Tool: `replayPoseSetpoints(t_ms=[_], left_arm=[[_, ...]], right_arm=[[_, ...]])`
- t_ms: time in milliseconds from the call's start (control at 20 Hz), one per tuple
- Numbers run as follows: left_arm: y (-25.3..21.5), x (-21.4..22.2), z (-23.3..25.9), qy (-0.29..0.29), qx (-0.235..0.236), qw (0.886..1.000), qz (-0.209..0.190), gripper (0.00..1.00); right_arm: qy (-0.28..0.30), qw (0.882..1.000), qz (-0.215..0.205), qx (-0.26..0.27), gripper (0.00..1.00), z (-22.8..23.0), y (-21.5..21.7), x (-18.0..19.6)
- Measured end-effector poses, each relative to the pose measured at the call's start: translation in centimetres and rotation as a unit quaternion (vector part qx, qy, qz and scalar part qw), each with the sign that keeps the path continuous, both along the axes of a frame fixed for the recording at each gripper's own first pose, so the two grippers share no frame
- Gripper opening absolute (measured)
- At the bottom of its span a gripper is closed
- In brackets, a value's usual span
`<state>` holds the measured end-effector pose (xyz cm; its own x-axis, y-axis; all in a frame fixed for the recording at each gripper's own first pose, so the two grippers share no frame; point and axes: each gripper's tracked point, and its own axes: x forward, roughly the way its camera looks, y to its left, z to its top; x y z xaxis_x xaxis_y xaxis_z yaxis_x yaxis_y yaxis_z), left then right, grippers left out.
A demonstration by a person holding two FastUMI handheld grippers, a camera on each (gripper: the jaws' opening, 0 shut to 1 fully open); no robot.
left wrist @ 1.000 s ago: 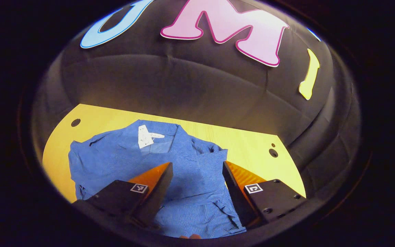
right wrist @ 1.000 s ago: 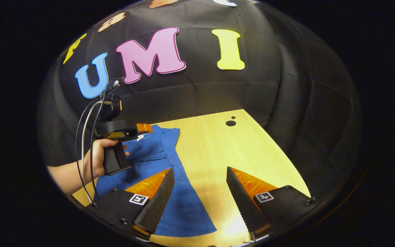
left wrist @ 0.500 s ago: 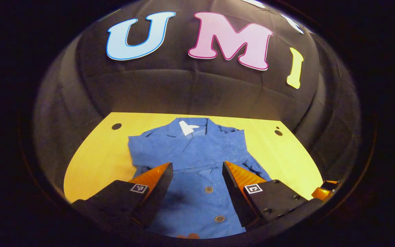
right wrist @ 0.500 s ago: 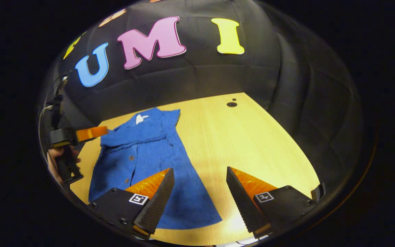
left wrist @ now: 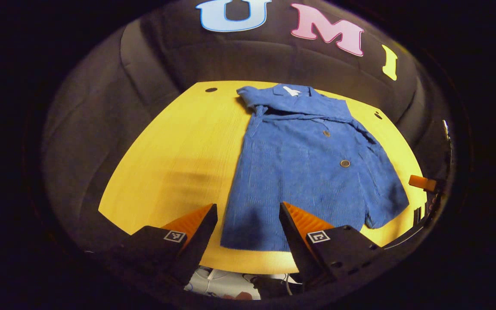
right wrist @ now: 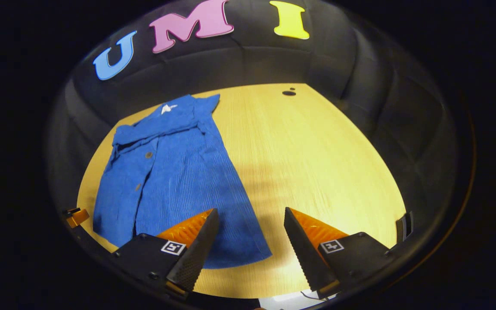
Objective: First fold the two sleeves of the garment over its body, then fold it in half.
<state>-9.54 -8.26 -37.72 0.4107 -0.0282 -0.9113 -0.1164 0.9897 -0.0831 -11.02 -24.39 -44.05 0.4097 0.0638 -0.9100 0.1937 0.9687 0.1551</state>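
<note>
A blue button-up shirt (left wrist: 308, 172) lies flat on the yellow wooden table (left wrist: 175, 150), collar far, hem near, with both sleeves folded in over the body. My left gripper (left wrist: 247, 215) is open and hovers over the near left hem corner, holding nothing. In the right gripper view the shirt (right wrist: 175, 172) lies to the left. My right gripper (right wrist: 250, 215) is open above the near right hem corner, holding nothing. The tip of the right gripper (left wrist: 422, 183) shows at the far right of the left gripper view. The tip of the left gripper (right wrist: 78, 215) shows at the far left of the right gripper view.
Bare table (right wrist: 317, 150) stretches to the right of the shirt, and more lies to its left. Small round holes (left wrist: 210, 90) (right wrist: 289, 93) sit near the far corners. The black booth wall rises behind. The near table edge runs just under both grippers.
Both grippers have drawn back from the collar end toward the near edge and risen. The left gripper and the hand holding it have moved off the shirt's upper part. The shirt has not moved.
</note>
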Motion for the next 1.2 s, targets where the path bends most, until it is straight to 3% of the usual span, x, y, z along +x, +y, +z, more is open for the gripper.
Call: replayPoseSetpoints(t_ms=[300,500,550,650,750,800,850,950,1000,1050,1150,1200], left_arm=[[-0.4,-3.0,-3.6,0.051,-0.010,0.999,0.000,0.85],[-0.5,-2.8,-3.9,0.046,-0.006,0.999,-0.006,0.86],[-0.7,-2.8,-3.7,0.049,-0.004,0.999,-0.009,0.85],[-1.1,-2.5,-3.6,0.046,-0.005,0.999,-0.017,0.82],[-1.2,-2.0,-3.7,0.045,-0.007,0.999,-0.019,0.81],[-1.3,-1.9,-3.7,0.049,-0.012,0.999,-0.018,0.82],[-1.6,-1.7,-3.8,0.049,-0.013,0.999,-0.019,0.75],[-1.8,-1.8,-3.4,0.053,-0.015,0.998,-0.024,0.59],[-1.8,-1.9,-3.5,0.052,-0.016,0.998,-0.031,0.57],[-2.0,-2.0,-2.7,0.045,-0.027,0.998,-0.029,0.56],[-2.7,-1.3,-3.4,0.039,-0.041,0.998,-0.011,0.20],[-2.8,-1.2,-3.5,0.042,-0.046,0.998,-0.003,0.16]], right_arm=[[0.055,0.998,0.002,0.012,0.98,-2.5,1.0,-2.9],[0.062,0.998,0.002,0.009,0.98,-2.9,1.1,-3.2],[0.063,0.998,0.009,0.002,0.92,-2.9,1.1,-3.1],[0.072,0.996,0.044,-0.018,0.98,-3.3,1.2,-3.5],[0.077,0.996,0.040,-0.016,0.85,-3.3,1.9,-3.4],[0.082,0.996,0.027,-0.015,0.89,-3.3,2.1,-3.2],[0.089,0.996,0.020,-0.016,0.72,-3.3,2.1,-3.3],[0.097,0.995,0.016,-0.010,0.73,-3.6,2.6,-3.0],[0.097,0.995,0.016,-0.008,0.72,-3.3,2.7,-2.8],[0.100,0.995,0.017,-0.012,0.38,-3.3,2.8,-2.7],[0.099,0.995,0.025,0.002,0.35,-3.2,3.5,-2.9],[0.099,0.995,0.017,-0.001,0.22,-3.4,3.4,-2.6]])
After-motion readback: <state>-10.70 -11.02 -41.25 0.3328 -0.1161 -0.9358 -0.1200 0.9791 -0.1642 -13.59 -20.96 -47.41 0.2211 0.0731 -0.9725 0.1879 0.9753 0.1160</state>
